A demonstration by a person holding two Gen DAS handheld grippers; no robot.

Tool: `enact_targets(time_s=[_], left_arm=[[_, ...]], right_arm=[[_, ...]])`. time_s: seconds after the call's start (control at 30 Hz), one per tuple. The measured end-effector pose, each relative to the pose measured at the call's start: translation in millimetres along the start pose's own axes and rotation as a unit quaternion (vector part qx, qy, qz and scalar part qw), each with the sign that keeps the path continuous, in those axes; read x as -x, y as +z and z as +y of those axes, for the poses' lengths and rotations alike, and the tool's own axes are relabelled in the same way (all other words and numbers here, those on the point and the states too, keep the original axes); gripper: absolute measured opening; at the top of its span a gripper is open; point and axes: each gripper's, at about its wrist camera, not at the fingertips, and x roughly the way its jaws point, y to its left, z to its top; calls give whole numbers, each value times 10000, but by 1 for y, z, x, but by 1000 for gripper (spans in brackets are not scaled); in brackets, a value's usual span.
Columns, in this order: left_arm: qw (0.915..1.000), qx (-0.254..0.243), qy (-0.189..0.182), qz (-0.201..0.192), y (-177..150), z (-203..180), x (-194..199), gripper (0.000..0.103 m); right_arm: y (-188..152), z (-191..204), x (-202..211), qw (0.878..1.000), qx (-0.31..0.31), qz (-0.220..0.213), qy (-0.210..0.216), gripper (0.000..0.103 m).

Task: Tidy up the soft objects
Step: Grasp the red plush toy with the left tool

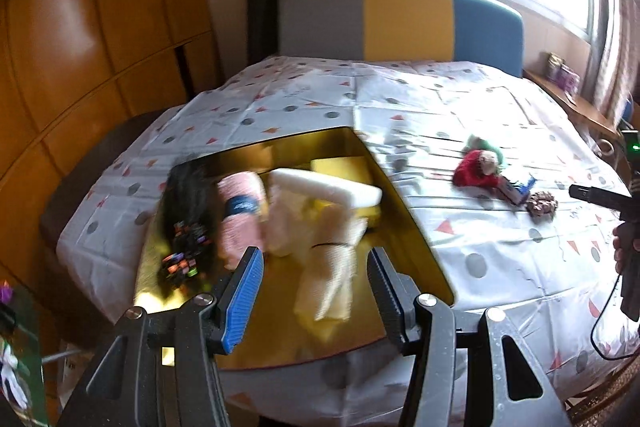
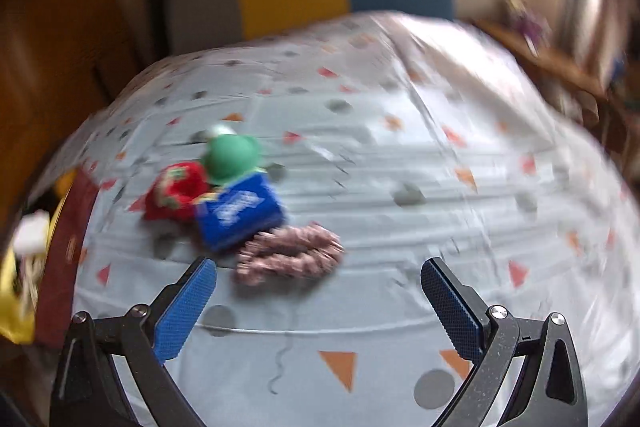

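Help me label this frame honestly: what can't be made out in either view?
- Right wrist view: motion blur smears the blue item's white lettering, unreadable.
- Right wrist view: the gold box is cut by the left edge; its contents are mostly out of frame.
- Left wrist view: the dark bundle is blurred; its kind is unclear.
- Left wrist view: the right gripper sits at the frame's edge, so how its jaws stand is unclear there.
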Motion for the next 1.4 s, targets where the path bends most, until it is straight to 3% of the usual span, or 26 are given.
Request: enact_targets(time_s=[0.17, 0.23, 0.5, 0.77, 0.83, 1.07, 1.4], left_arm=[[9994, -185, -271, 64, 12, -33, -11, 58], [9986, -228, -473, 116, 17, -46, -16, 65], [9921, -371, -1106, 460, 25, -91, -35, 65], [9875, -400, -1290, 807, 44, -125, -65, 66], [9860, -345, -1380, 866, 52, -135, -75, 74], [9781, -160, -1726, 1151, 72, -170, -129, 80], [9780, -36, -1668, 1251, 104, -194, -191, 81]], right_arm=[[5, -28, -9, 9966, -784, 257, 70, 103], [5, -33, -9, 9954, -905, 309, 102, 103], [2, -37, -14, 9914, -1200, 502, 109, 103], [2, -47, -14, 9852, -1581, 598, 278, 103], [3, -47, -13, 9842, -1625, 606, 367, 103], [7, -46, -6, 9842, -1635, 484, 483, 103], [12, -40, -1, 9858, -1522, 384, 589, 103]])
